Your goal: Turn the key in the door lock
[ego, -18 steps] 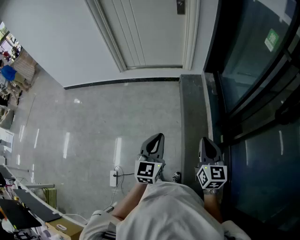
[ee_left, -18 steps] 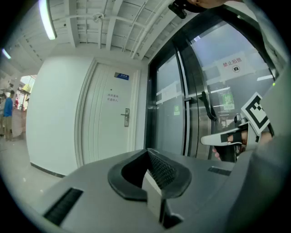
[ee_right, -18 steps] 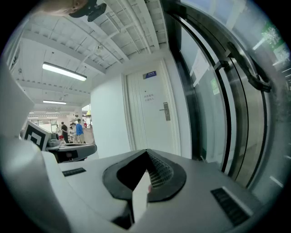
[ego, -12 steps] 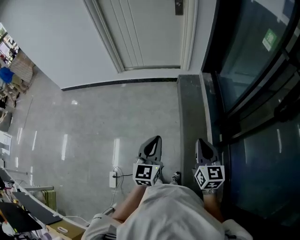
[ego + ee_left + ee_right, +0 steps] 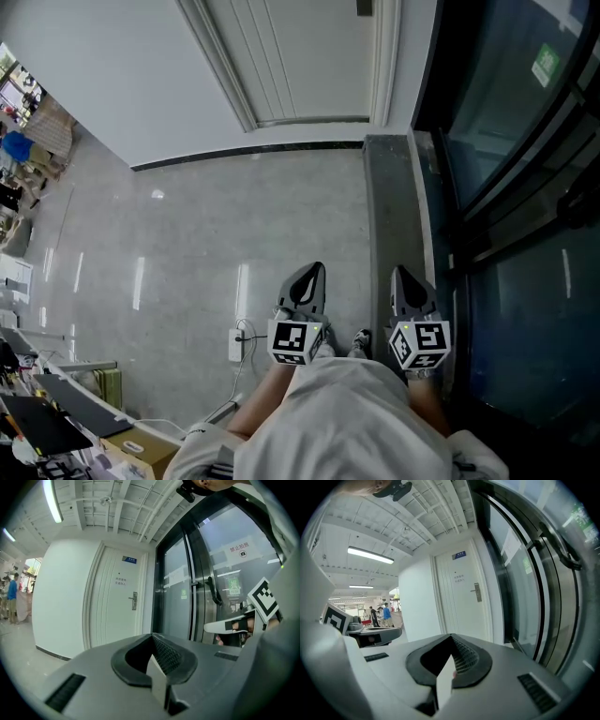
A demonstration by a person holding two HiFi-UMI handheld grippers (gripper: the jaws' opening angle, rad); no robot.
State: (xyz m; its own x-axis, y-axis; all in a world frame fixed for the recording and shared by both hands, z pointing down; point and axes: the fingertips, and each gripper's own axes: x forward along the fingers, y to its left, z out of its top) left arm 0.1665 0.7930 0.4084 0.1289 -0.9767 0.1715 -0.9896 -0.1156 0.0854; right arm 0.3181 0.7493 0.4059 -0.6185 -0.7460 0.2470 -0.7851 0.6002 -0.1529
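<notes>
1. We hold the left gripper point(image 5: 305, 289) and the right gripper point(image 5: 410, 289) side by side over the grey floor point(image 5: 187, 244), both aimed at the white door point(image 5: 300, 56).
2. Left jaws are pressed together with nothing between them, and the right jaws likewise.
3. The lock plate point(image 5: 134, 600) on that door is well ahead of both grippers; any key is too small to tell.
4. A glass door point(image 5: 506, 141) stands just right of the right gripper.
</notes>
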